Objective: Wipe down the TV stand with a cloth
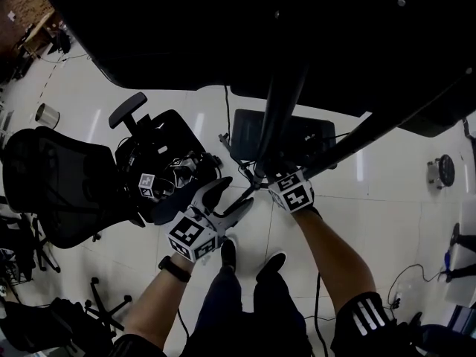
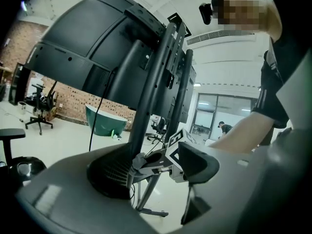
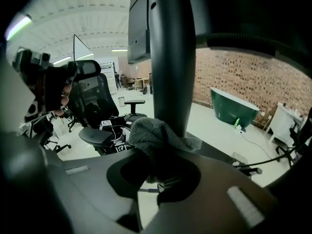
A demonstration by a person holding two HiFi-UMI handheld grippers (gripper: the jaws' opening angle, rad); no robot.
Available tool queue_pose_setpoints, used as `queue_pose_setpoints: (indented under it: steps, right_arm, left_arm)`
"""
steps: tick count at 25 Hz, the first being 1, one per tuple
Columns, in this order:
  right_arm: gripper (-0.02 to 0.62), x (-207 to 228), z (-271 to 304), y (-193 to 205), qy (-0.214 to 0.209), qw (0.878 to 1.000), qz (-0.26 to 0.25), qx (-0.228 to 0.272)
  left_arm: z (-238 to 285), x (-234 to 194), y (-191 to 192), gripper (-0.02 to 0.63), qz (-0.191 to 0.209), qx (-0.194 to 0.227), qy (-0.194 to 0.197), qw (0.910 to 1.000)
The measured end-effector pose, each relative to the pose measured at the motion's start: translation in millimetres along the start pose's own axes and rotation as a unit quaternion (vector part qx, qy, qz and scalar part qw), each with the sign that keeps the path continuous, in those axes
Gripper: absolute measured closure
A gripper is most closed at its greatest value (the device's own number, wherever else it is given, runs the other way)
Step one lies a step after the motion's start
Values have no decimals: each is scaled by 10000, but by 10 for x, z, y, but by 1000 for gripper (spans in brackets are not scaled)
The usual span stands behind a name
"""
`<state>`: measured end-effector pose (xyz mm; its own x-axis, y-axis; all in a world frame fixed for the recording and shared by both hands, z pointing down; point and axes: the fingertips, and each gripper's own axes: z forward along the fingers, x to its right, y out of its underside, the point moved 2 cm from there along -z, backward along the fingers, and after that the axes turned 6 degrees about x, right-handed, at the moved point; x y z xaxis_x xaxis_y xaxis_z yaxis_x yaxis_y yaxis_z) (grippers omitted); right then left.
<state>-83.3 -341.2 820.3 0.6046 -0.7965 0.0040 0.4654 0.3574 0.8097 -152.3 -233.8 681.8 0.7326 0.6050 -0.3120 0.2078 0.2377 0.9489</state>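
The wiping step is under way: the right gripper (image 1: 266,184) has its jaws closed on a grey cloth (image 3: 153,139), which is pressed against the upright black pole (image 3: 173,57) of the TV stand low down. The left gripper (image 1: 227,199) hovers beside it with jaws wide apart, holding nothing. The next move probably calls for sliding the cloth along the pole with steady contact.

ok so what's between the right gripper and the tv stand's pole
A grey cloth, bunched in the right gripper and lying against the stand's dark pole. The right gripper view shows this plainly.
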Motion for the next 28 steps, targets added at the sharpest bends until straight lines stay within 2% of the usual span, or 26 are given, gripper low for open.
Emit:
queue_pose_setpoints:
  steps: [6, 11, 16, 23, 26, 28]
  right_arm:
    - [563, -115, 393, 433, -127, 9991, 30, -416]
    - [565, -156, 653, 715, -186, 9974, 227, -659]
    - [565, -136, 872, 972, -216, 9958, 50, -891]
    - [563, -113, 938, 1297, -226, 9899, 448, -1326]
    - [564, -201, 851, 1133, -425, 9904, 796, -1047]
    - [563, -270, 686, 942, -478, 9932, 794, -707]
  left_arm:
    - [-37, -221, 346, 284, -176, -84, -219, 9996]
    - [1, -276, 600, 281, -287, -194, -193, 9992]
    - [71, -307, 680, 281, -354, -189, -198, 9990]
    - [193, -252, 733, 281, -381, -243, -78, 9990]
    - [251, -210, 638, 281, -328, -255, 48, 9991]
    - [271, -142, 582, 281, -265, -269, 161, 9992]
